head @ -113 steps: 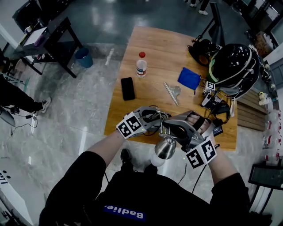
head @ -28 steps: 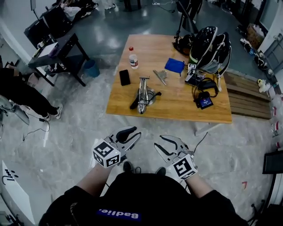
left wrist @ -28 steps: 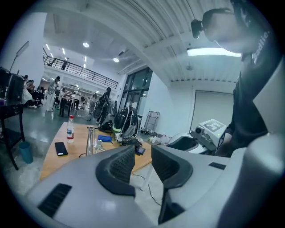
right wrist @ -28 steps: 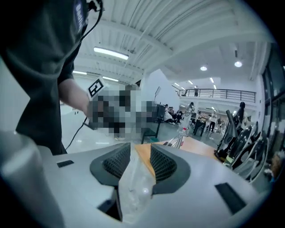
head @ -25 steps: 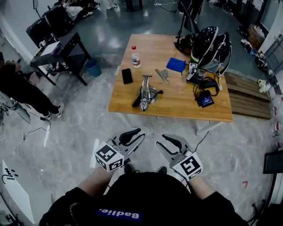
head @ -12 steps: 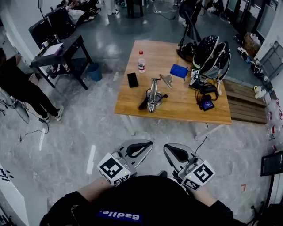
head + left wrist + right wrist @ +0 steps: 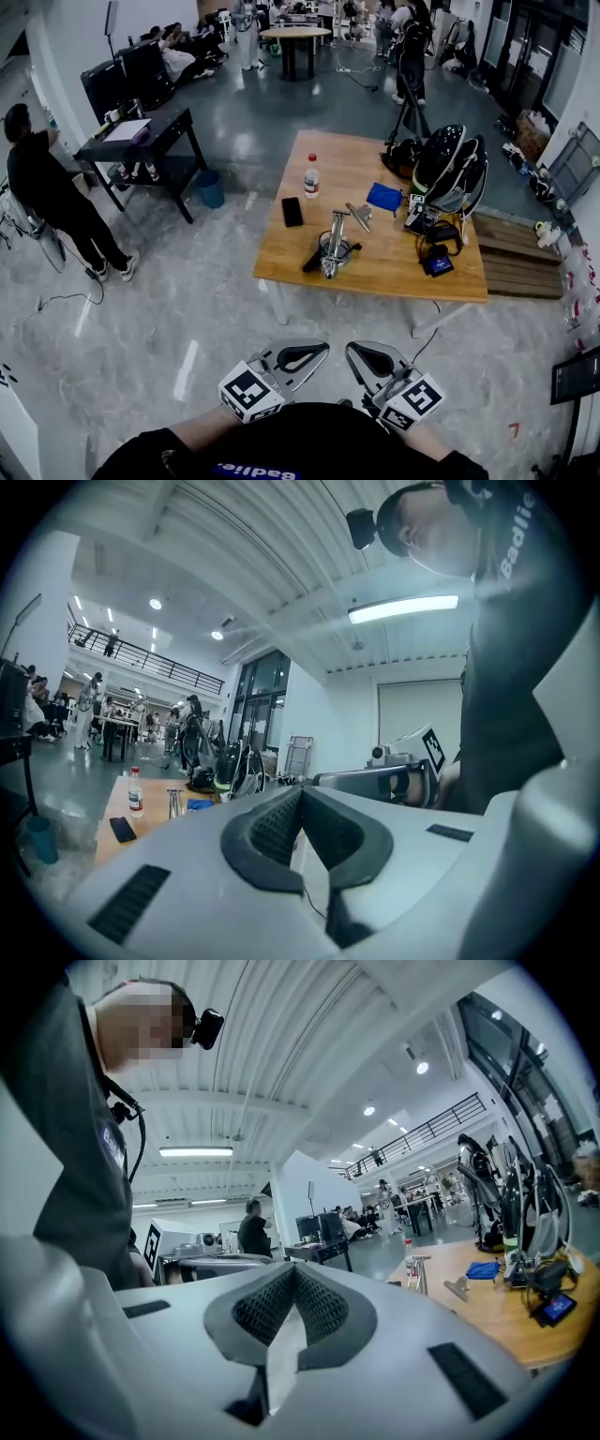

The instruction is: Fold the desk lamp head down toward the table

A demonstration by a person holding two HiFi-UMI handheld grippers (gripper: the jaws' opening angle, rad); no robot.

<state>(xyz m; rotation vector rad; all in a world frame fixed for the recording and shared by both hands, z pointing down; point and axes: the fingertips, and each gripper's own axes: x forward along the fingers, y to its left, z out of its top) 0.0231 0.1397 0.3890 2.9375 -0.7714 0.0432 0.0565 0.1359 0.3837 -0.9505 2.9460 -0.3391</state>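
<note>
One desk lamp (image 7: 332, 247) lies folded flat on the counter (image 7: 281, 267), near one capped bottle (image 7: 311, 175), contents unreadable. One blue bin (image 7: 210, 188) stands on the floor. Left gripper (image 7: 317, 351) and right gripper (image 7: 356, 353): fingers fully together, empty, well short of the counter.

Person, one.
- Black top (image 7: 309, 442) with white lettering on a blue chest strip.
- Small black camera (image 7: 361, 527) mounted at the head; thin black cable (image 7: 139, 1138) running down the chest.
- Left tool (image 7: 324, 346) and right tool (image 7: 350, 348): pale grey moulded shells, black ribbed pads (image 7: 272, 829), and dark rectangular slots on the flanks.
- White cube (image 7: 251, 392) on each tool, printed with black square markers.
</note>
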